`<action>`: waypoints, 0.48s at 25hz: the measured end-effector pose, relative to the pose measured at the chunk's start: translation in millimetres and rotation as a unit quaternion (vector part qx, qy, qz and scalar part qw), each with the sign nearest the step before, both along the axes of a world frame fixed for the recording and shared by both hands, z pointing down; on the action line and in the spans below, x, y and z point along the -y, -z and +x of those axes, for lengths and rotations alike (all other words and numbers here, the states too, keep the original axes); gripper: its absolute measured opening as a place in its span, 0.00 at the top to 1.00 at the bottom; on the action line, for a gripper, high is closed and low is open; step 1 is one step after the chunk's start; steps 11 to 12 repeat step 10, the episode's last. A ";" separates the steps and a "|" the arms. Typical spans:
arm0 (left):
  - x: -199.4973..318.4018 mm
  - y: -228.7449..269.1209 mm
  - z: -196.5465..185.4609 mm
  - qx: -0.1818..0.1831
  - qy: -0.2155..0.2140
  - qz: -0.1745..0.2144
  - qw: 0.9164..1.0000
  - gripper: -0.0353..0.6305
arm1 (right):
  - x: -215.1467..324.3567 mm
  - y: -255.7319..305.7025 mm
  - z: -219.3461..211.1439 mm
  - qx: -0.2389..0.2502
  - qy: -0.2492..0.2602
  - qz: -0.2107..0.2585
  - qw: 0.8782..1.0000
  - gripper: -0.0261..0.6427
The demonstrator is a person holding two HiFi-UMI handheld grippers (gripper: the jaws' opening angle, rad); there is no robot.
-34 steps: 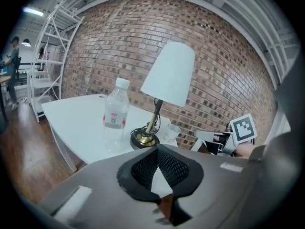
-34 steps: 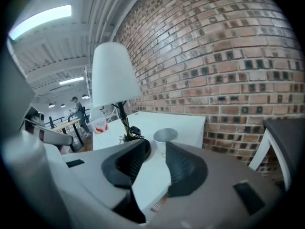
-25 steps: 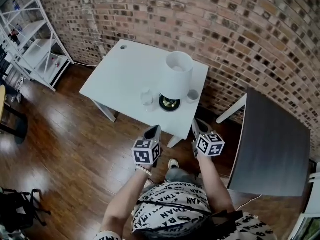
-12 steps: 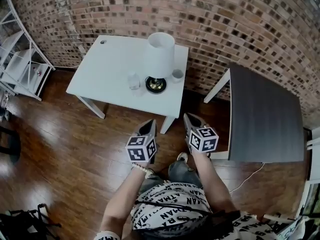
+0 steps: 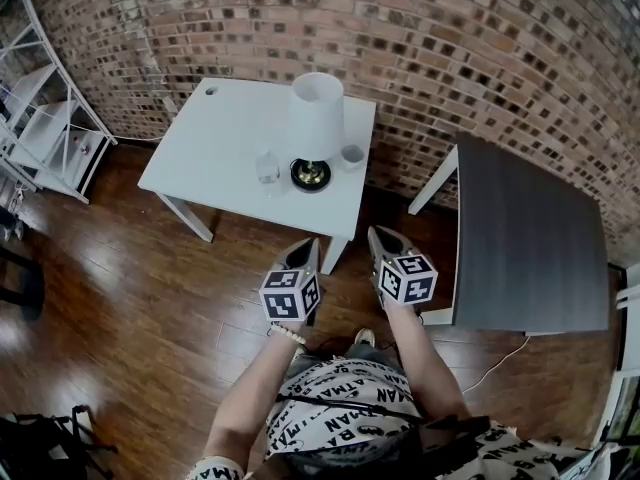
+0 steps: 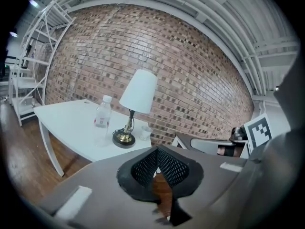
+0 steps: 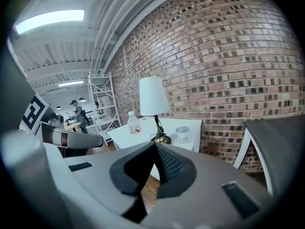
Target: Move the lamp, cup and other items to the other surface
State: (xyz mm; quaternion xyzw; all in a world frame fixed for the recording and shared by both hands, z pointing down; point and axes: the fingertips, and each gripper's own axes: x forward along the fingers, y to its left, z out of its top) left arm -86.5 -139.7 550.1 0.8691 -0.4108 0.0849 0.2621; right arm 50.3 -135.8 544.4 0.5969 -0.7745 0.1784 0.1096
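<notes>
View has pulled back over the last second, dark table (image 5: 530, 248) now whole at right; lamp (image 5: 317, 118), cup (image 5: 352, 155), bottle (image 5: 267, 167) all sit on white table (image 5: 215, 143) upper centre, none on dark, with left gripper (image 5: 308, 250) and right gripper (image 5: 378, 238) clenched empty just below it.

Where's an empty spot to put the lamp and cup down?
The dark table by the brick wall looks all bare. The white table is free left of the bottle. It is crowded near its right edge: bottle, lamp, cup.
</notes>
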 end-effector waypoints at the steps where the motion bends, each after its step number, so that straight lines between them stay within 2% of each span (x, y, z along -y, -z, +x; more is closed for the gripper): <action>1: 1.6 2.5 1.1 0.000 0.004 0.003 1.000 0.94 | 1.8 0.2 -0.2 0.005 0.003 0.001 1.000 0.95; 5: 5.8 5.4 4.6 0.005 0.022 0.008 1.000 0.94 | 6.9 0.3 6.0 0.026 0.010 0.006 1.000 0.95; 12: 7.8 5.8 9.5 0.006 0.036 0.008 0.999 0.94 | 14.3 6.2 16.8 0.024 0.016 0.015 0.999 0.95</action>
